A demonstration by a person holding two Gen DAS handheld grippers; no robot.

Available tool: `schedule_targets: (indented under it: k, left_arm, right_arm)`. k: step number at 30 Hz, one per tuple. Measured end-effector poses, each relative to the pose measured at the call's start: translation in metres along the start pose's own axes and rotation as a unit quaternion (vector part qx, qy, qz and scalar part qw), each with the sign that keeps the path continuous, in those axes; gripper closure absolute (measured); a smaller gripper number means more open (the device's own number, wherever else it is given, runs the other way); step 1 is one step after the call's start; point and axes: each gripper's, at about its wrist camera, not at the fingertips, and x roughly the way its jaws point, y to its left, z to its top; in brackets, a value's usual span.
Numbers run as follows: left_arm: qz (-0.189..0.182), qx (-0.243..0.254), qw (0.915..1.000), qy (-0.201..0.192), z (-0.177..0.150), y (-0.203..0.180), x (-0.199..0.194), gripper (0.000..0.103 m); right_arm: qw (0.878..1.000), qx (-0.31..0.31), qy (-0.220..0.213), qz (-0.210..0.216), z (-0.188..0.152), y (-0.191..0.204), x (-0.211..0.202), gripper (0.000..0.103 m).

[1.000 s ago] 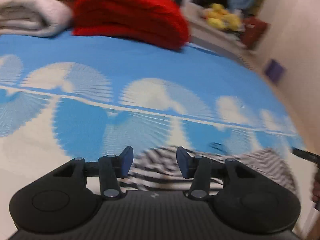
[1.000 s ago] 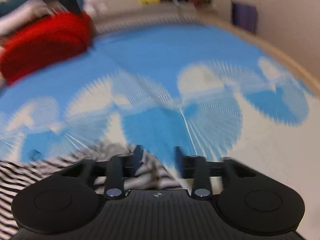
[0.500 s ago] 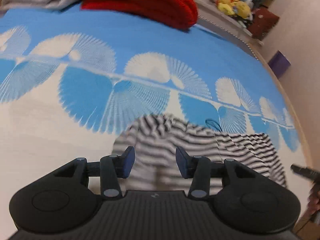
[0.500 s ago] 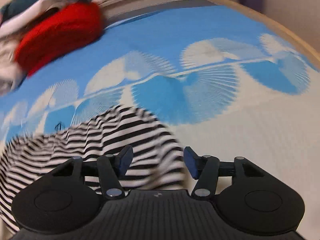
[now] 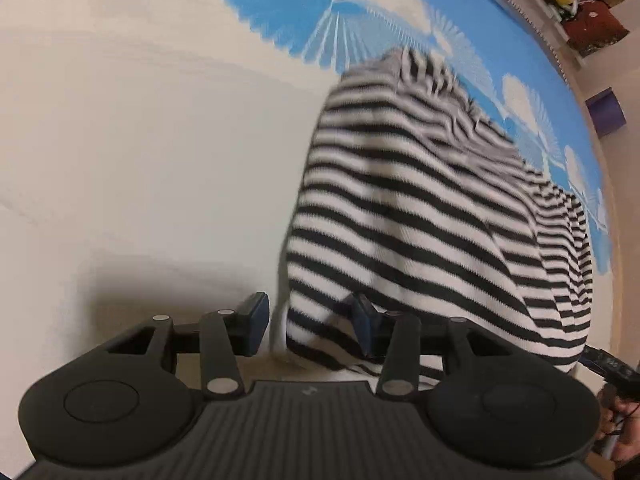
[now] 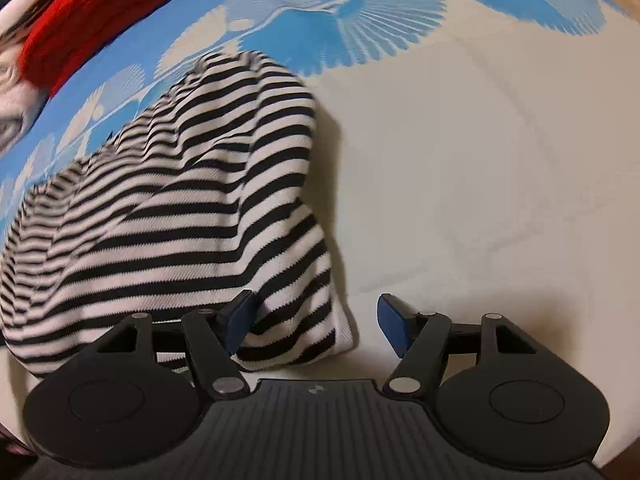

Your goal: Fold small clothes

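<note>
Striped knit is bunching near the bed's near edge: through the left wrist, your left tongs [image 5: 308,326] are gaping wide astride the striped garment [image 5: 420,216] hem. Through the right wrist, your right tongs [image 6: 316,322] are gaping wide over its corner [image 6: 320,332]; closing shallow risks pinching one layer.

Black-white striped garment [image 5: 420,216]; blue-cream fan-print bedspread [image 6: 460,140]; red knit [image 6: 92,8].
</note>
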Motion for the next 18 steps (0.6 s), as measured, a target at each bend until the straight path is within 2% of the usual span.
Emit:
schedule_targets:
  k: [1,2,3,4,5,8,10,11,13,15,17,18]
  left_arm:
    - [0.0,0.005,1.0,0.003,0.001,-0.003,0.002,0.068]
    - [-0.002,0.017,0.9998,-0.002,0.001,-0.007,0.0,0.081]
    - [-0.003,0.03,0.9995,-0.008,0.001,-0.011,-0.005,0.098]
    - [-0.004,0.036,0.9992,-0.02,0.001,-0.012,-0.014,0.099]
    - [-0.009,0.034,0.9987,-0.036,0.0,-0.012,-0.027,0.099]
    - [-0.013,0.04,0.9963,-0.075,-0.007,-0.008,-0.06,0.099]
    - [0.011,0.043,0.9973,-0.058,-0.013,-0.003,-0.058,0.099]
    - [0.029,0.049,0.9978,-0.032,-0.014,-0.003,-0.047,0.099]
    - [0.075,0.077,0.9942,0.013,-0.017,-0.011,-0.021,0.098]
    - [0.1,0.094,0.99,0.034,-0.019,-0.016,-0.012,0.095]
    - [0.106,0.096,0.9897,0.009,-0.017,-0.022,-0.024,0.092]
    - [0.109,0.102,0.9886,-0.024,-0.016,-0.026,-0.036,0.089]
  right_arm:
    - [1.0,-0.01,0.0,-0.001,0.0,0.004,0.003,0.035]
    - [1.0,-0.018,-0.001,0.0,0.0,0.007,0.004,0.041]
    - [1.0,-0.024,-0.003,0.004,0.001,0.01,0.005,0.052]
    - [0.999,-0.031,-0.005,0.016,0.002,0.012,0.003,0.085]
    - [0.999,-0.028,-0.008,0.024,0.003,0.013,-0.002,0.092]
    - [0.996,0.012,-0.066,0.062,0.013,0.001,-0.041,0.093]
    - [0.993,0.038,-0.077,0.085,0.012,-0.013,-0.058,0.094]
    - [0.994,0.041,-0.065,0.074,0.01,-0.017,-0.056,0.094]
    - [0.998,0.044,-0.011,0.044,0.003,-0.021,-0.035,0.094]
    - [0.999,0.022,0.049,0.003,-0.004,-0.016,-0.007,0.094]
    - [0.999,0.016,0.044,-0.012,-0.001,-0.01,-0.009,0.086]
    - [0.999,0.024,0.031,-0.017,0.001,-0.01,-0.016,0.083]
